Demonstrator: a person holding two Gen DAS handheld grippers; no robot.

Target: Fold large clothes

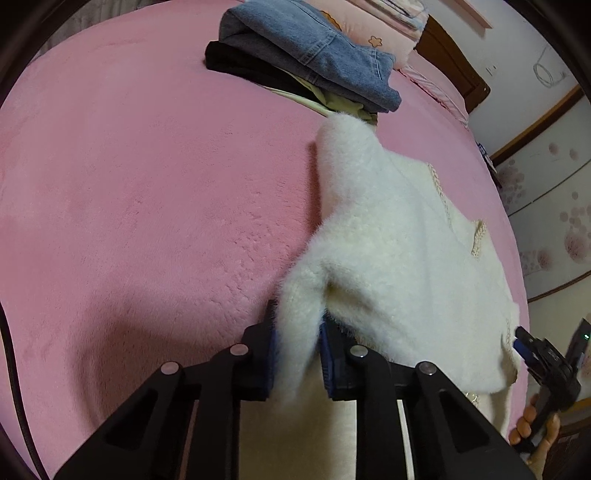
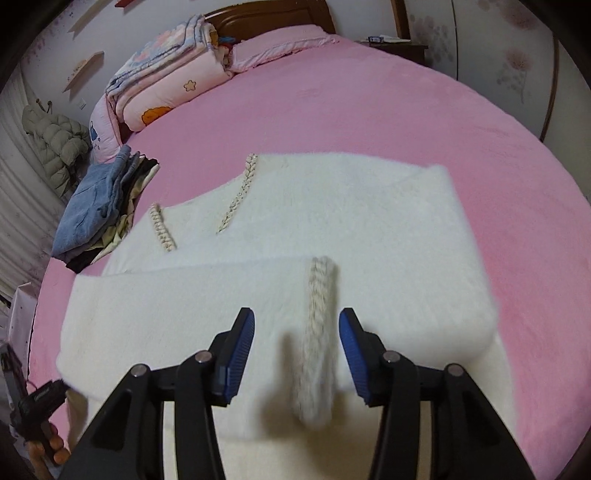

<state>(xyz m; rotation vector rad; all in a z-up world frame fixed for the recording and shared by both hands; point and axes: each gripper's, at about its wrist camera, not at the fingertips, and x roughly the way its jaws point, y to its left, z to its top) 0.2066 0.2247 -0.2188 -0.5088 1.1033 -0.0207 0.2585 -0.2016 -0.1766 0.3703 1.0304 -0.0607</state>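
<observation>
A white fluffy sweater (image 2: 332, 206) with braided trim lies spread on the pink bed cover (image 2: 406, 110). In the left wrist view the sweater (image 1: 406, 240) runs off to the right, and my left gripper (image 1: 295, 325) is shut on a bunched fold of its edge. My right gripper (image 2: 297, 317) is open low over the sweater. The braided sleeve cuff (image 2: 319, 325) stands between its blue pads (image 2: 240, 350) without touching either. A sleeve lies folded across the body. The right gripper and the hand (image 1: 528, 424) holding it show at the left wrist view's right edge.
A stack of folded clothes with blue jeans on top (image 1: 314, 51) (image 2: 96, 206) sits on the bed beyond the sweater. Folded quilts (image 2: 166, 81) rest against the wooden headboard (image 2: 266, 14). A puffy jacket (image 2: 51, 140) hangs at the left wall.
</observation>
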